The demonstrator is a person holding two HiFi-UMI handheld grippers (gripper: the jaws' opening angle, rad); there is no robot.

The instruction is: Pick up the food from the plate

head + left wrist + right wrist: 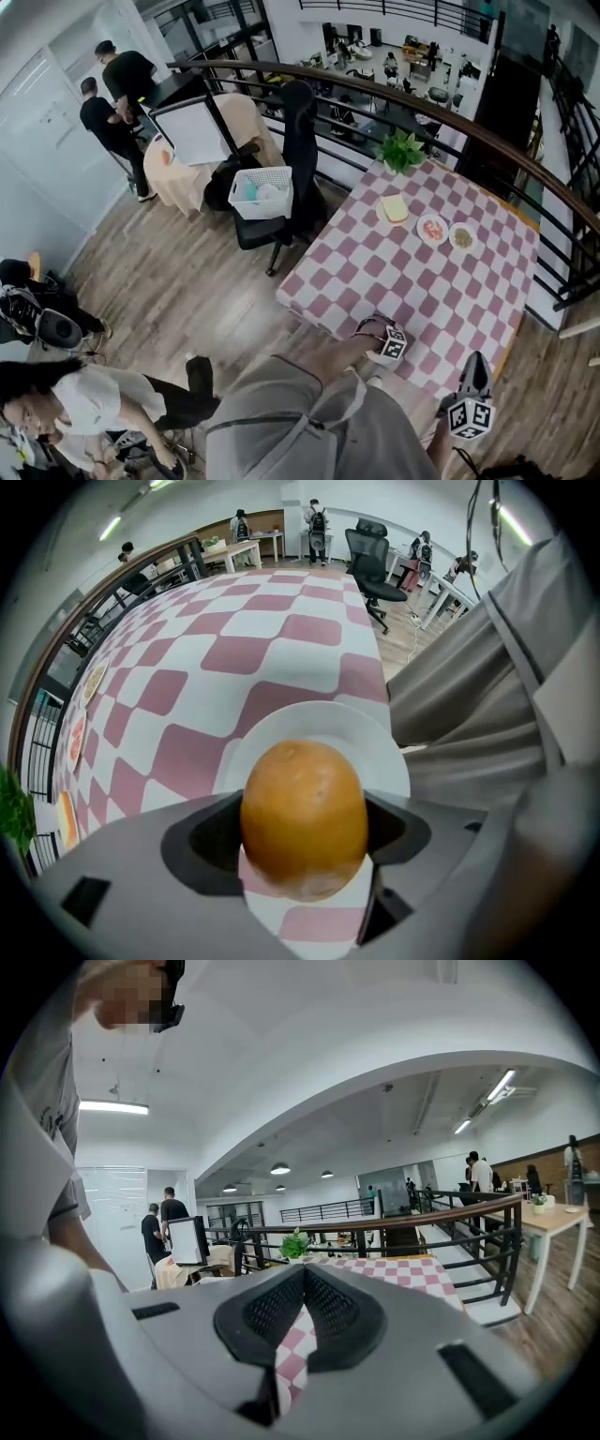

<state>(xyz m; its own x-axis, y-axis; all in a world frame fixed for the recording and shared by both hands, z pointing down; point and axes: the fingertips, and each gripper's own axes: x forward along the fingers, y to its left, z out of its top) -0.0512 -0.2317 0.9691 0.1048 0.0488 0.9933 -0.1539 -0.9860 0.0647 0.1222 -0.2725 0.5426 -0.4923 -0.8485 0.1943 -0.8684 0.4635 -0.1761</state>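
Left gripper (303, 810) released: jaws wide, straddling the orange-brown food (305, 785), not clamped on it. The food sits on a white plate (375, 731), lower centre of the left gripper view, on the pink-white checked cloth (272, 639). Right gripper (302, 1274) clenched, nothing in it. Head view, upper right: two small plates (432, 229) with food.

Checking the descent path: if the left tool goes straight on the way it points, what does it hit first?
Left tool meets the round orange food between its open jaws first, then likely the white plate beneath; remaining gap unclear.
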